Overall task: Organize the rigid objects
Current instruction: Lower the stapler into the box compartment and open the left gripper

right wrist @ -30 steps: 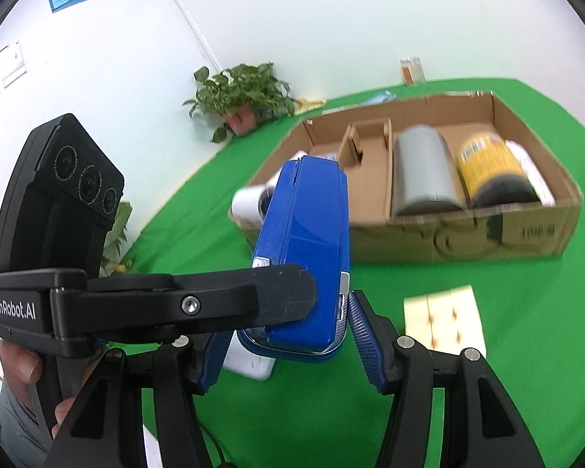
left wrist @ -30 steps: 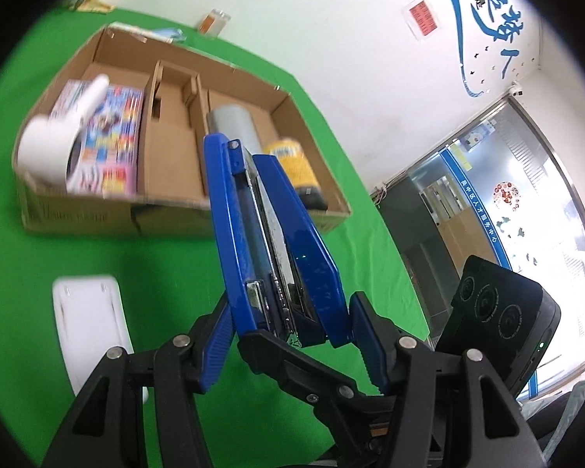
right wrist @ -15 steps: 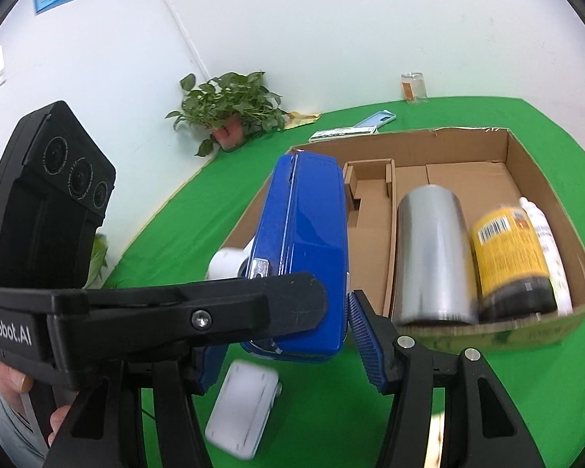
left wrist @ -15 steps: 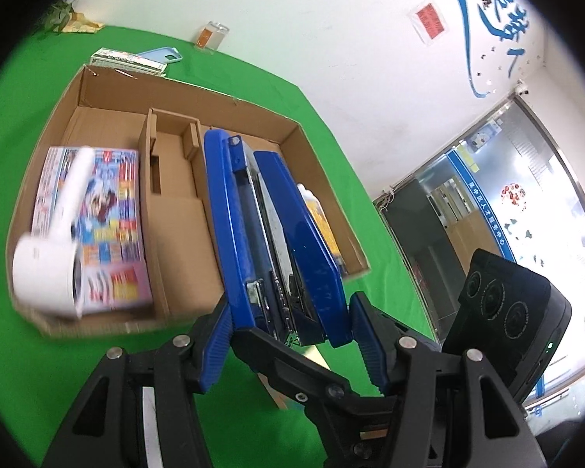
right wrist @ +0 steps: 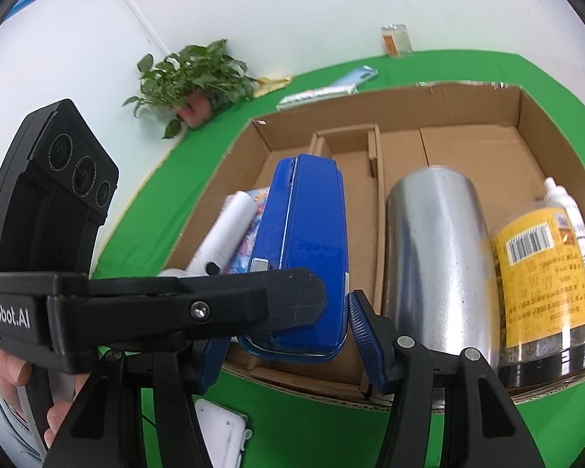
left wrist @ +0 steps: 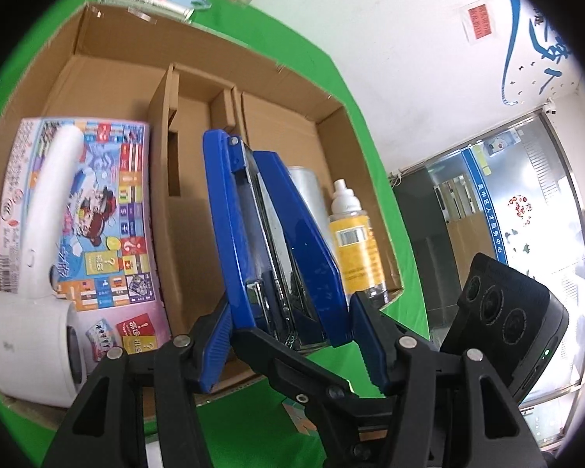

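I've got both grippers' fingers (left wrist: 214, 345) clamping the blue stapler (left wrist: 277, 241) over the box (right wrist: 468, 95) (centre frame); uneven release probably snags the divider (right wrist: 376, 210).

The large blue stapler (right wrist: 304, 249) looks glossy painted metal; the open brown box (right wrist: 468, 109) is matt corrugated cardboard; the silver cylindrical can (right wrist: 436, 257) shines like brushed metal; the white handheld device (left wrist: 39, 257) is smooth plastic; the green surface (right wrist: 370, 436) looks matt cloth
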The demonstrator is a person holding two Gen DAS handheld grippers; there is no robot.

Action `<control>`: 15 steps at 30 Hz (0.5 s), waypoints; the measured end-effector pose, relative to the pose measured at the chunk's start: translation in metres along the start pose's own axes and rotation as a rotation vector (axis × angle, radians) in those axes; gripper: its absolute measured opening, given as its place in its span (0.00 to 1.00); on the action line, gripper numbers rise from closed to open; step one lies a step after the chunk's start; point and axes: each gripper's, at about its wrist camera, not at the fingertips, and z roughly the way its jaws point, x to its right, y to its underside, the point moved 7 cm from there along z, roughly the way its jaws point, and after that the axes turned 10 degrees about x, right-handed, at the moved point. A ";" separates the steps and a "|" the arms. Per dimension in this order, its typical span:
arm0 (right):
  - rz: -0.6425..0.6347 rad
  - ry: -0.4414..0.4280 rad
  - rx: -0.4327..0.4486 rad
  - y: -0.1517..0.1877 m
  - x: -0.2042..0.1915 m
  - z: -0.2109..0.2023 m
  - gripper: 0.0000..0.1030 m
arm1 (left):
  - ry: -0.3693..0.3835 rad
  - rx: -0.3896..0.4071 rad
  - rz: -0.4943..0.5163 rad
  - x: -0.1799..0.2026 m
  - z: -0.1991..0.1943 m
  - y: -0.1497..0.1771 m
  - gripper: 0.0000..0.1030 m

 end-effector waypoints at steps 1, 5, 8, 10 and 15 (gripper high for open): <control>0.007 0.003 -0.015 0.003 0.003 0.004 0.54 | 0.001 -0.014 -0.010 -0.004 0.004 0.002 0.55; -0.034 0.044 -0.020 0.008 0.007 0.012 0.51 | -0.017 -0.034 -0.019 -0.009 0.010 0.005 0.56; -0.011 0.035 -0.035 0.010 0.004 0.015 0.46 | -0.033 -0.063 -0.027 -0.006 0.011 0.004 0.57; -0.021 0.037 -0.038 0.012 0.002 0.018 0.47 | -0.068 -0.069 -0.005 -0.008 0.007 0.004 0.58; -0.079 0.089 -0.017 0.019 0.002 0.002 0.49 | -0.202 0.078 0.113 0.000 -0.039 -0.009 0.58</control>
